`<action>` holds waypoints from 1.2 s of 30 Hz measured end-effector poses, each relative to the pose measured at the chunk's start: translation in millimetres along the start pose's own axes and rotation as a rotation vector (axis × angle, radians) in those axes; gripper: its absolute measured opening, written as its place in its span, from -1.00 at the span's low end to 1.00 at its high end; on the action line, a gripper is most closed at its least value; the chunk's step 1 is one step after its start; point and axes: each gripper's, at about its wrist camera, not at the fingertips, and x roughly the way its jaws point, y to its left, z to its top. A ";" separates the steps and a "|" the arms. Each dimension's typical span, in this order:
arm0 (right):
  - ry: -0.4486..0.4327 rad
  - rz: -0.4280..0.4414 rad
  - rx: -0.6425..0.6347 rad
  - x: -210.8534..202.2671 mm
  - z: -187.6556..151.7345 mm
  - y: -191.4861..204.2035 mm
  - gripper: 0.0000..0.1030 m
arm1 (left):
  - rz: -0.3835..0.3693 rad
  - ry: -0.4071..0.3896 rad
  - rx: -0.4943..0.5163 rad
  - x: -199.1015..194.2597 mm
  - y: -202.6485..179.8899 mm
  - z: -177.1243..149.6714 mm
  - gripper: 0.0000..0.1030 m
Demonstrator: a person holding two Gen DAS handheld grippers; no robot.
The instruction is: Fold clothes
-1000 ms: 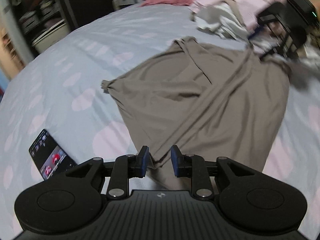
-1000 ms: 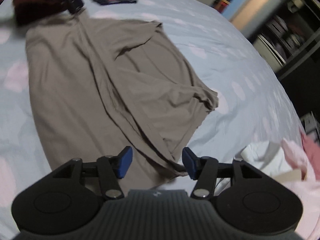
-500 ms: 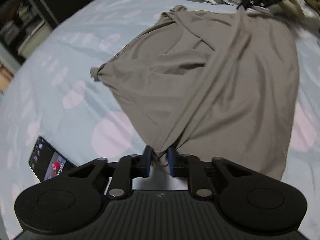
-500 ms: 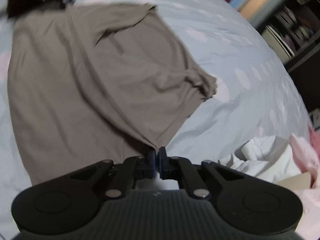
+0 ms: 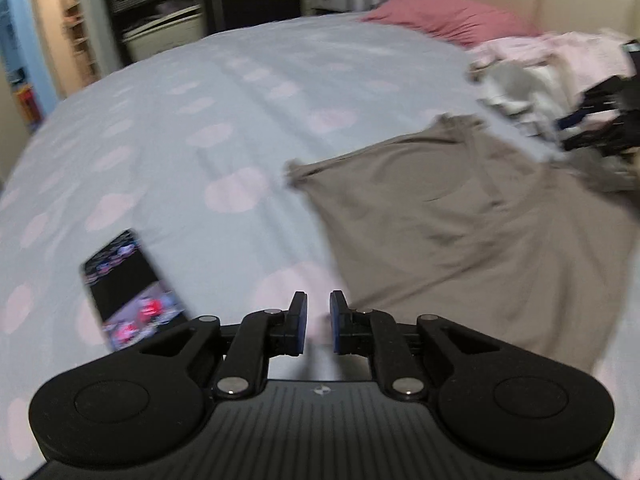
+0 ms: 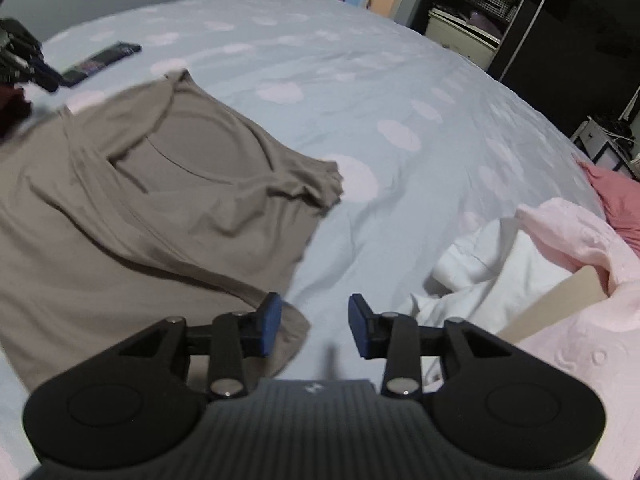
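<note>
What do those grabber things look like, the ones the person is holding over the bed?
Both are matt black plastic. The left gripper and the right gripper each have a ribbed black body with a tiny white logo, two big round discs at the sides, and jointed arms with shiny silver pins. The fingers end in flat dark blue pads. No cables, hands or sleeves show.

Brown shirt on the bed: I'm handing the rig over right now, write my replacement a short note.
Left tongs: nearly closed, nothing between them, over bare sheet.
Right tongs: opening, empty, just off the shirt's near corner.
Brown shirt: flat on the bed, one side folded over the middle, still wrinkled.
Phone beside it; unfolded clothes pile to the right.
Done: first side fold. Left: remaining folds, then the pile.
</note>
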 end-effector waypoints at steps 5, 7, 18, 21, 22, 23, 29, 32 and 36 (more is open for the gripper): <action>0.033 0.149 0.146 -19.9 -12.8 -3.8 0.10 | -0.115 0.082 -0.140 -6.6 -7.7 -15.5 -0.72; 0.040 0.175 0.189 -24.6 -22.5 -0.2 0.10 | -0.166 0.101 -0.201 -9.1 -6.4 -24.0 -0.71; -0.055 0.102 -0.035 -13.9 -3.1 38.0 0.10 | -0.115 -0.002 0.137 -0.3 -61.3 3.6 -0.40; -0.052 0.143 -0.154 -5.7 10.9 52.4 0.11 | -0.117 0.004 0.319 12.5 -82.7 11.7 -0.39; -0.047 0.156 -0.179 -2.9 14.2 55.9 0.11 | -0.113 0.009 0.373 17.8 -87.5 14.0 -0.39; -0.043 0.168 -0.194 0.0 16.4 58.2 0.11 | -0.113 0.013 0.409 22.6 -90.8 15.5 -0.39; -0.050 0.245 -0.229 13.0 22.1 61.9 -0.16 | -0.204 0.004 0.492 44.6 -96.1 23.8 -0.40; -0.042 0.268 -0.226 18.6 22.5 62.2 -0.20 | -0.216 0.029 0.552 58.4 -103.3 26.3 -0.40; -0.031 0.290 -0.228 25.5 22.0 63.5 -0.20 | -0.231 0.031 0.564 70.0 -106.2 30.4 -0.48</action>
